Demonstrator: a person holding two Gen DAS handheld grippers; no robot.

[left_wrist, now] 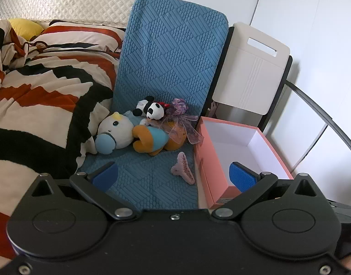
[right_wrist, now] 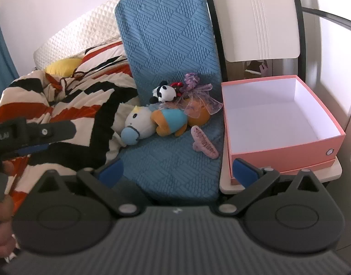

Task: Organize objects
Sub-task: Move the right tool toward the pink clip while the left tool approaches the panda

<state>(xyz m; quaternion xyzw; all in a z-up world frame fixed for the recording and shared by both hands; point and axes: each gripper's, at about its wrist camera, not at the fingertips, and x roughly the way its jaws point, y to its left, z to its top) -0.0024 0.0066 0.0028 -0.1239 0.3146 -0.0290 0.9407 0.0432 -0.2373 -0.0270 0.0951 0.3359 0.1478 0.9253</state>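
On a blue quilted mat [left_wrist: 152, 183] [right_wrist: 171, 167] lies a heap of soft toys: a white horse-head plush [left_wrist: 114, 133] [right_wrist: 138, 123], an orange and light-blue plush [left_wrist: 152, 139] [right_wrist: 171, 121], a small panda [left_wrist: 154, 110] [right_wrist: 165, 92] and a purple ribbon bow [left_wrist: 182, 116] [right_wrist: 198, 96]. A pink hair claw [left_wrist: 184, 168] [right_wrist: 204, 143] lies nearer, beside an open pink box [left_wrist: 210, 165] [right_wrist: 290, 146] with a white, empty inside. My left gripper [left_wrist: 173, 178] is open, short of the toys. My right gripper [right_wrist: 177, 171] is open too, nothing between its fingers.
A striped orange, black and cream duvet [left_wrist: 37, 91] [right_wrist: 72, 96] fills the left, with a yellow pillow [left_wrist: 26, 28] [right_wrist: 63, 66] behind. A cream chair back [left_wrist: 251, 68] [right_wrist: 255, 23] stands behind the box. The left gripper's finger [right_wrist: 37, 133] and a hand [right_wrist: 1, 217] show in the right wrist view.
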